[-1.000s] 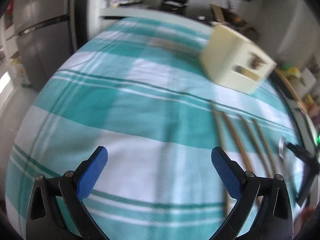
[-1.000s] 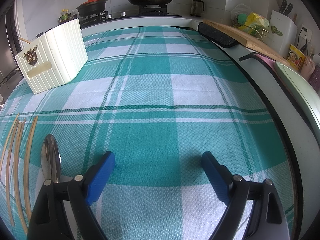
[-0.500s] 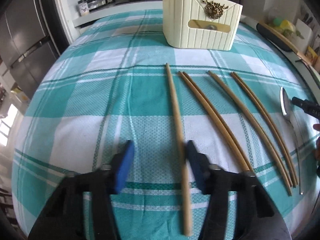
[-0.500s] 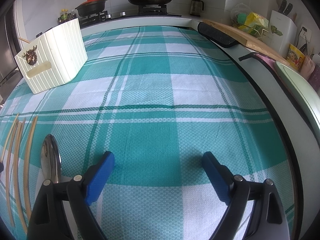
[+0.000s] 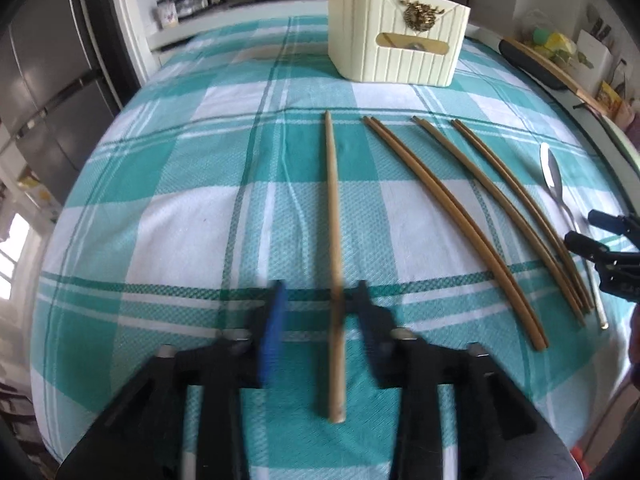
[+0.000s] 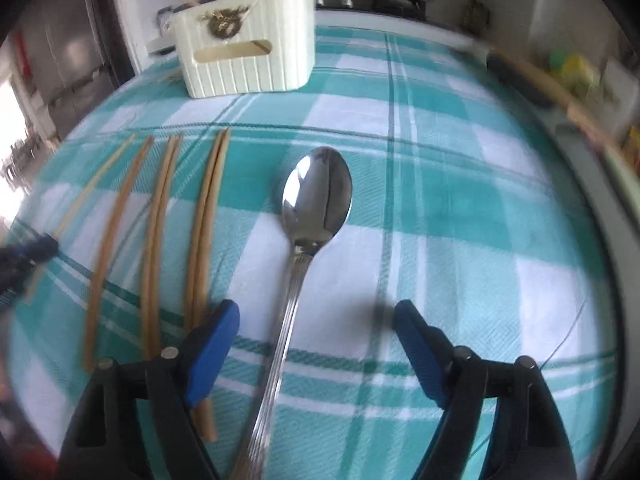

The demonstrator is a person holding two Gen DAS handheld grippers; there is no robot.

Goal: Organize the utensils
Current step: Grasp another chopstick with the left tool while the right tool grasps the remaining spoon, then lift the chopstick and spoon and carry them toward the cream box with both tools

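Seemingly bamboo, slender chopsticks (image 5: 460, 220) flank a shiny ribbed-handled spoon (image 6: 308, 216).

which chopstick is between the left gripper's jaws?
The lone, paler chopstick at the left end of the row, between the left gripper jaws. The darker chopsticks lie paired to its right.

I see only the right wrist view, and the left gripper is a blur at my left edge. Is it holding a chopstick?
Observer: No, it is not gripping. In the left wrist view the single chopstick lies between the jaws of the left gripper, with a gap on each side. The jaws have just been opening.
Operator: Is the basket empty? My view shows only a plain slot.
Observer: It seems not. Something shiny and grey shows through the slot of the basket.
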